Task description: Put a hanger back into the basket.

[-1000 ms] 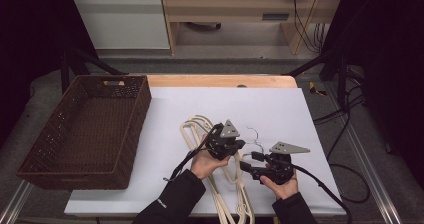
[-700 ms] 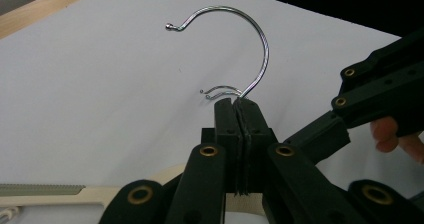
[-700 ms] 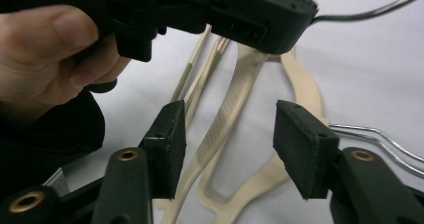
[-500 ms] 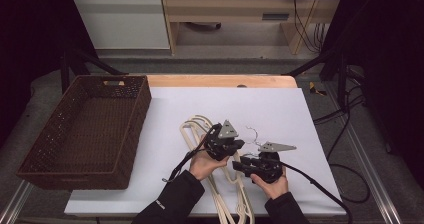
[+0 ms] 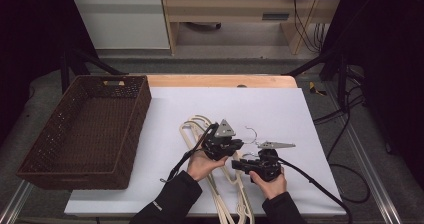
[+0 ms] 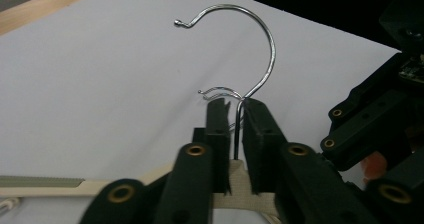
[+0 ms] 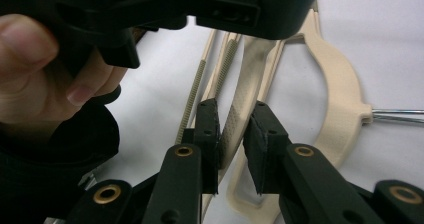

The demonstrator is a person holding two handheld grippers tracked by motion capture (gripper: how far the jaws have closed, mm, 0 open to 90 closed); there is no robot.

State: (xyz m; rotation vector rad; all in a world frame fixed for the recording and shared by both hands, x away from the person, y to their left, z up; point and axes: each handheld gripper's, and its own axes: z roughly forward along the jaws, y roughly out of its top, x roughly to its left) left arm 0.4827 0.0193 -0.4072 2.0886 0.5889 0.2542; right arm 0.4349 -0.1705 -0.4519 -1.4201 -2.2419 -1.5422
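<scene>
A: Cream plastic, a stack of hangers tangled under both hands. Why two grips?

B: To peel one off, I'd judge. The left gripper has just been easing apart, the wire hook standing loosely between its jaws. The right gripper has been closing on a ribbed hanger arm; whether it pinches yet, I cannot tell.

A: And beyond them?

B: White table sheet, a wicker basket well left, dark room.
</scene>
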